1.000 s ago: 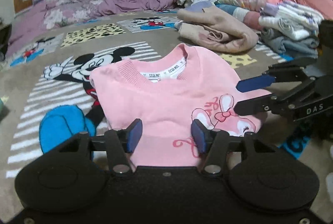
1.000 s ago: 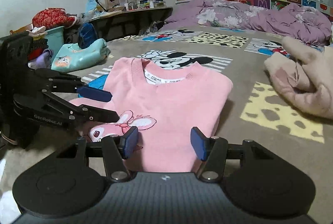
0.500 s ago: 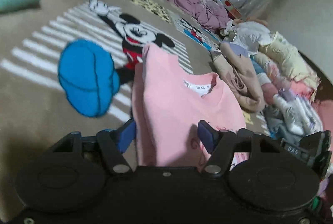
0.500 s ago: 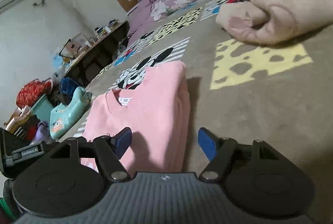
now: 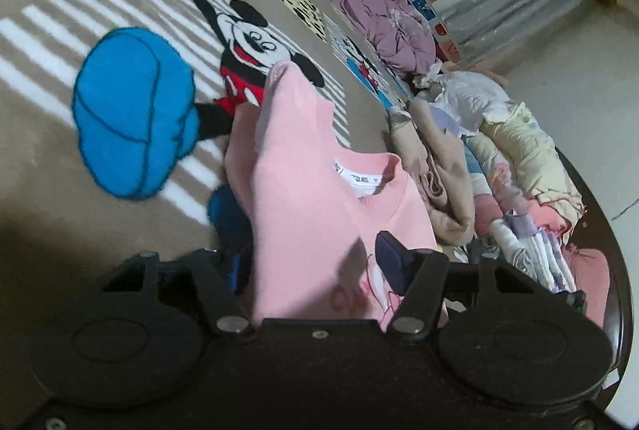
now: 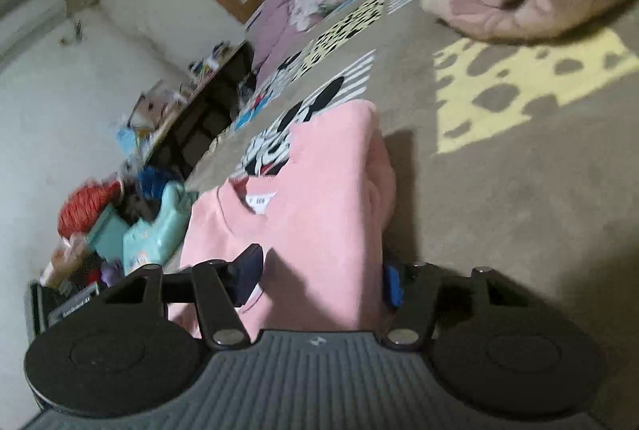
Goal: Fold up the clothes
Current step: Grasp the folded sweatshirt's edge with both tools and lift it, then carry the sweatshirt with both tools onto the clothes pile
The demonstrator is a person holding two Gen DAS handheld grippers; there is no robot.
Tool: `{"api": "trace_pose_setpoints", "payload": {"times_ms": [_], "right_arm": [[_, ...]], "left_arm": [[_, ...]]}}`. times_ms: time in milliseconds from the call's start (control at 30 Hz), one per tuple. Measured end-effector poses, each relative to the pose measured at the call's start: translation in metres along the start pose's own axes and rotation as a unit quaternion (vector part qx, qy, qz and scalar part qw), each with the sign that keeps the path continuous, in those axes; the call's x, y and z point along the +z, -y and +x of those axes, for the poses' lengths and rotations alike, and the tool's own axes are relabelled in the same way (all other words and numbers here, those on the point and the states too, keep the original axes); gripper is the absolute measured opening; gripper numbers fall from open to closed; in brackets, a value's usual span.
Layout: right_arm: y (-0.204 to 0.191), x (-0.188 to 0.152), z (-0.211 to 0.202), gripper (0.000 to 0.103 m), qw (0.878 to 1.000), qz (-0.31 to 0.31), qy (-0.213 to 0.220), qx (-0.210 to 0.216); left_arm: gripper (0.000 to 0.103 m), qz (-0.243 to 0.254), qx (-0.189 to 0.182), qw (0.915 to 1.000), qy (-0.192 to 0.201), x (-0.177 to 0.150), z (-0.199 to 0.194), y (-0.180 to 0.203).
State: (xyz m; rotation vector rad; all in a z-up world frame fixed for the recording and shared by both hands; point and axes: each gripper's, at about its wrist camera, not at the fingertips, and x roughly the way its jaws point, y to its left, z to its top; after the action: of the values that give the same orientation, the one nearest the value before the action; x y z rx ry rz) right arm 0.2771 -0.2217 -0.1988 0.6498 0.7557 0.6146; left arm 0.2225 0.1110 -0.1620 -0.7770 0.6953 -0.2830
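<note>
Left wrist view: each hand-held gripper (image 5: 315, 266) straddles the folded pink sweater's (image 5: 315, 198) side, jaws wide; next, probably clamp and lift it to the pile.

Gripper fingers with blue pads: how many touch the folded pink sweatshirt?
4: each gripper straddles the folded pink sweatshirt, the left gripper at one side edge, the right gripper at the opposite edge. Actual contact is partly hidden.
</note>
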Motion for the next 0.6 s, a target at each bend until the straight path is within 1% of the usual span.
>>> {"api": "trace_pose_setpoints", "payload": {"times_ms": [33,67,100,133,200,233,300,333,467,533,600], "right_arm": [[-0.002,-0.001,0.002,0.060,1.000,-0.009,0.000,-0.001],[-0.002,-0.001,0.004,0.058,1.000,-0.012,0.000,-0.001],[-0.002,-0.001,0.005,0.050,1.000,-0.011,0.000,0.000],[-0.001,-0.001,0.006,0.042,1.000,-0.010,0.000,0.001],[0.003,-0.001,0.003,0.034,1.000,0.018,0.001,0.013],[0.006,-0.001,0.002,0.031,0.999,0.035,0.001,0.020],[0.010,-0.001,-0.002,0.030,0.997,0.072,0.003,0.036],[0.009,-0.003,-0.005,0.029,0.995,0.087,0.005,0.045],[0.001,-0.004,-0.026,0.028,0.992,0.106,0.021,0.064],[-0.001,-0.007,-0.043,0.028,0.989,0.118,0.036,0.076],[0.001,-0.012,-0.064,0.028,0.988,0.125,0.050,0.078]], "left_arm": [[0.047,-0.002,0.002,1.0000,-0.001,0.001,0.001,-0.001],[0.043,-0.006,0.002,1.0000,-0.002,0.002,0.001,-0.003],[0.040,-0.010,0.002,0.9999,-0.003,0.003,0.002,-0.004],[0.035,-0.017,0.001,0.9999,-0.004,0.003,0.001,-0.006],[0.031,-0.037,-0.009,0.9993,-0.006,0.005,-0.001,-0.010],[0.029,-0.053,-0.019,0.9984,-0.008,0.006,-0.003,-0.012],[0.027,-0.073,-0.037,0.9966,-0.009,0.006,-0.007,-0.014],[0.027,-0.079,-0.040,0.9961,-0.009,0.006,-0.010,-0.013],[0.026,-0.104,-0.060,0.9926,-0.019,-0.001,-0.021,-0.009],[0.026,-0.109,-0.073,0.9911,-0.023,-0.006,-0.026,-0.001],[0.026,-0.109,-0.089,0.9898,-0.023,-0.012,-0.030,0.010]]}}
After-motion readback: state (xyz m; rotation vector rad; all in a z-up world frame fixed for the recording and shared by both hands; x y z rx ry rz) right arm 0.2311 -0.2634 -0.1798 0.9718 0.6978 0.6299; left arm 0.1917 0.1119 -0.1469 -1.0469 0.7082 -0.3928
